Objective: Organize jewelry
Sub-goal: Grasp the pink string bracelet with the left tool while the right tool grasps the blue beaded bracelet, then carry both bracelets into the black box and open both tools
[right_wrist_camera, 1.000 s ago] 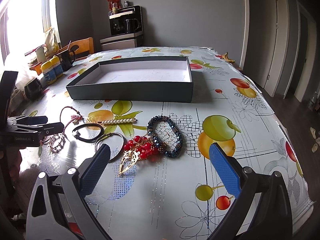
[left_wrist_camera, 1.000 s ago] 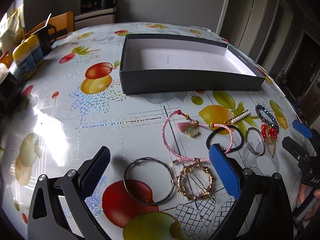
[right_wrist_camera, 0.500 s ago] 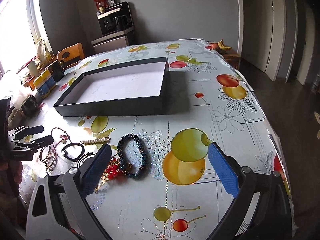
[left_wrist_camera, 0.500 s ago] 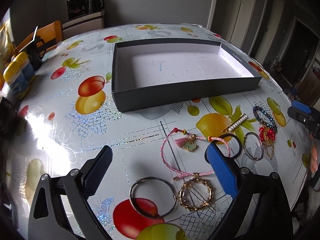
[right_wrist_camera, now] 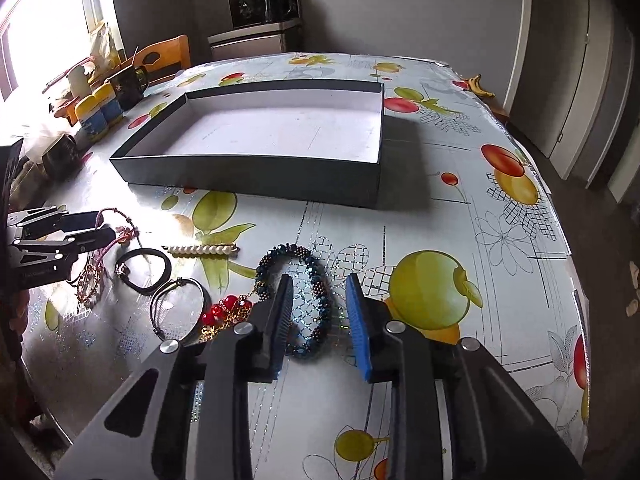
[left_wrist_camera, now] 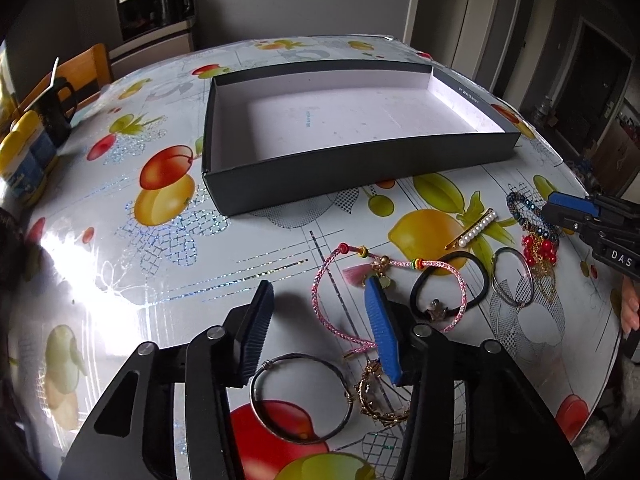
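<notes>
An empty dark box (left_wrist_camera: 360, 168) (right_wrist_camera: 256, 168) stands mid-table. Jewelry lies in front of it: a pink cord bracelet (left_wrist_camera: 320, 292), a silver bangle (left_wrist_camera: 264, 400), a gold hoop (left_wrist_camera: 372, 404), a black hair tie (left_wrist_camera: 480, 276) (right_wrist_camera: 144, 268), a pearl clip (left_wrist_camera: 476, 228) (right_wrist_camera: 200, 250), a thin ring bangle (left_wrist_camera: 514, 280) (right_wrist_camera: 176, 312), red bead earrings (left_wrist_camera: 540, 246) (right_wrist_camera: 224, 308) and a dark beaded bracelet (left_wrist_camera: 520, 208) (right_wrist_camera: 316, 292). My left gripper (left_wrist_camera: 320, 312) is partly open over the pink bracelet, empty. My right gripper (right_wrist_camera: 318, 312) is partly open, its fingers either side of the beaded bracelet.
Yellow-lidded jars (left_wrist_camera: 24, 152) (right_wrist_camera: 96, 116) and a dark mug (left_wrist_camera: 56, 108) (right_wrist_camera: 128, 84) stand at the table's left edge by a wooden chair (right_wrist_camera: 168, 56). A banana (right_wrist_camera: 478, 84) lies at the far right corner. The table's right edge (right_wrist_camera: 560, 240) drops to the floor.
Both grippers have narrowed their jaws from wide open. The left moved forward over the pink bracelet; the right came down around the beaded bracelet.
</notes>
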### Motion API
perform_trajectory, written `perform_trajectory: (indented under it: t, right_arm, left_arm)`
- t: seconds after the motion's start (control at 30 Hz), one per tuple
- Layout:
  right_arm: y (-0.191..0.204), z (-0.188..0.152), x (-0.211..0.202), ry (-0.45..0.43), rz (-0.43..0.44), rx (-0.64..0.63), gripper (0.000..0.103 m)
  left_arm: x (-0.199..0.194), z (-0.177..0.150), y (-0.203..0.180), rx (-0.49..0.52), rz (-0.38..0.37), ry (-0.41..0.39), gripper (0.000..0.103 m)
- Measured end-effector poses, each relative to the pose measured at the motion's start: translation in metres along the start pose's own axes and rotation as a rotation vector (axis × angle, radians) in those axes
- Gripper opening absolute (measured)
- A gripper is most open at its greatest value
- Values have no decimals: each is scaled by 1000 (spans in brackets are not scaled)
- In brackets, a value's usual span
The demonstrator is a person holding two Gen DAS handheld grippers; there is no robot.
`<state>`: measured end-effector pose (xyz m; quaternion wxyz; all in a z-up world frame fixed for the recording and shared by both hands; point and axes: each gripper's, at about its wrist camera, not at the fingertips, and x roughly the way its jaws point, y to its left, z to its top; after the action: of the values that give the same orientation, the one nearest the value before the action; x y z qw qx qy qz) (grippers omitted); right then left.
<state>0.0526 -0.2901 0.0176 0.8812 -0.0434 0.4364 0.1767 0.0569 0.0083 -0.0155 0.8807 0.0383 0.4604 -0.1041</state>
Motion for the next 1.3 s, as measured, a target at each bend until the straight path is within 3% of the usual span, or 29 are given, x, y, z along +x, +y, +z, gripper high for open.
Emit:
perform_trajectory:
  t: [0.23,0.33,0.37,0.43,0.53,0.87,1.3]
  right_arm:
    - [-2,-4,7,36,0,-18,20]
    - [1,-4,9,41,-6,-43,19]
    - [2,-4,9,42,-8,-52,12]
    - [6,-4,9,43,3,-68,7]
    - [8,-2,8,43,7,-66,7]
    - [10,19,-31,-82,13,-53,7]
    - [22,59,-70,-197,-9,-103,7]
  left_arm:
    - [1,0,0,0,-11,-18,30]
    - [2,0,-1,2,-8,-25,18]
    - [2,0,-1,2,-13,-24,8]
    - [1,0,-2,6,-27,-25,4]
    - [-9,0,-5,14,-38,-66,3]
    - [-60,17,-14,35,-69,-199,3]
    - [-88,43,-20,81,-66,-269,3]
